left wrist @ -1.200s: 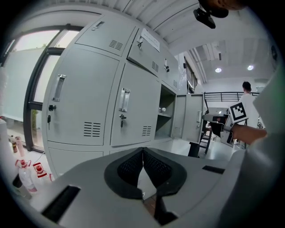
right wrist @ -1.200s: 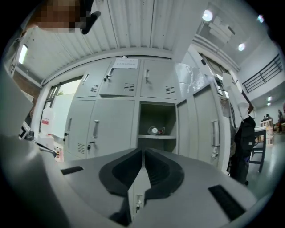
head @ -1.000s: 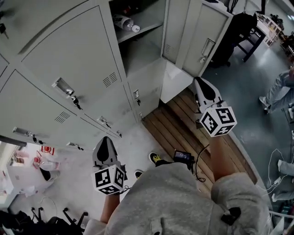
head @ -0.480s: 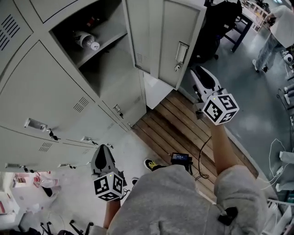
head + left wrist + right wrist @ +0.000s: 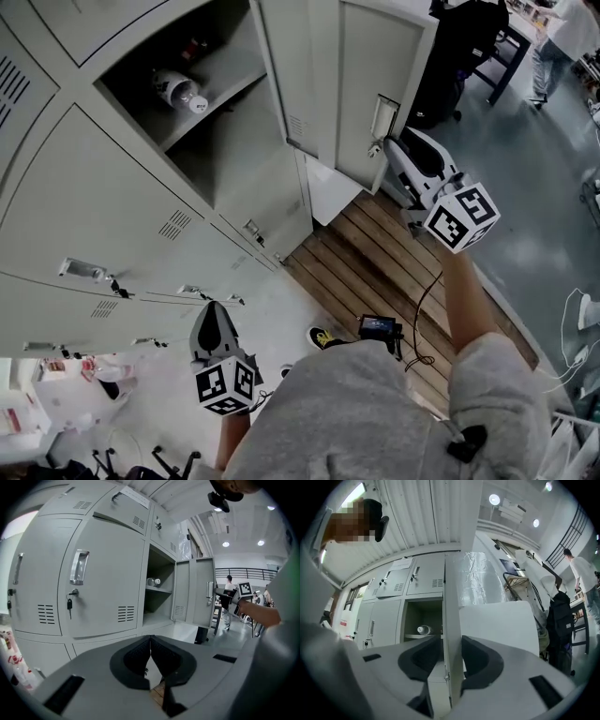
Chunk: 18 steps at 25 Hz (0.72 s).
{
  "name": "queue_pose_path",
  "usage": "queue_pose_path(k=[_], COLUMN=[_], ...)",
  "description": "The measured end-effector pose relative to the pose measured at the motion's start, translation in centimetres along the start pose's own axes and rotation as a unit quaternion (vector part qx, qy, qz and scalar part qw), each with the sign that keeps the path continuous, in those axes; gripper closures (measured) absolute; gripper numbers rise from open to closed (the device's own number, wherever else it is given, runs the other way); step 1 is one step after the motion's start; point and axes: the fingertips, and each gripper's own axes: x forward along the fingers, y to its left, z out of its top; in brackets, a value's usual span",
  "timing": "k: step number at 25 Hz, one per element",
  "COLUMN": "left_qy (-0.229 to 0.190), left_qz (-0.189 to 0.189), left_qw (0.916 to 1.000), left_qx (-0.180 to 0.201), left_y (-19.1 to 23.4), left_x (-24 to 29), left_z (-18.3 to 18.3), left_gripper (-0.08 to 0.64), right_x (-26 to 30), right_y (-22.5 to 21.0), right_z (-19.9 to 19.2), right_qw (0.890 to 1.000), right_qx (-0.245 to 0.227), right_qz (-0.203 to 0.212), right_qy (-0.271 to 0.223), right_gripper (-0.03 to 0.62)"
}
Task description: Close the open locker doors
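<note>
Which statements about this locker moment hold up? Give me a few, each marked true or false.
1. The open locker door has its edge between the right gripper's jaws. True; those jaws are opening.
2. The open locker is empty. False: a bottle lies on its shelf.
3. The left gripper is shut on nothing. True.
4. The left gripper touches the open door. False: it is low, beside the closed lockers.
5. A key hangs from a closed locker's lock. True.
</note>
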Motion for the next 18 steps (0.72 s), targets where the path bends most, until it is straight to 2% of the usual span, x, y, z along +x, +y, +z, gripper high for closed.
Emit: queue_pose_path(k=[6, 12, 18], left_qy=[-0.008, -0.013, -0.015], left_qz=[0.002, 0.005, 0.033], left_qw=[1.0000, 0.9999, 0.9992], left_qx=[0.000, -0.008, -0.015], left_y=[0.2, 0.1, 2.0], left_x=[0.6, -0.2, -1.9], left_z=[0.3, 0.2, -0.2], left_gripper=[0.551, 0.551, 0.551], right_x=[-0.2, 0.6, 1.8], right_y=[3.4, 7.9, 11.7], right_z=[-0.1, -1.1, -1.6], right_qw=[0.999, 0.998, 0.995], right_qx=[-0.001, -0.008, -0.014], right_qz=[0.035, 0.070, 0.099], right_qy=[-0.019, -0.007, -0.003], right_gripper=[0.445, 0.467, 0.460])
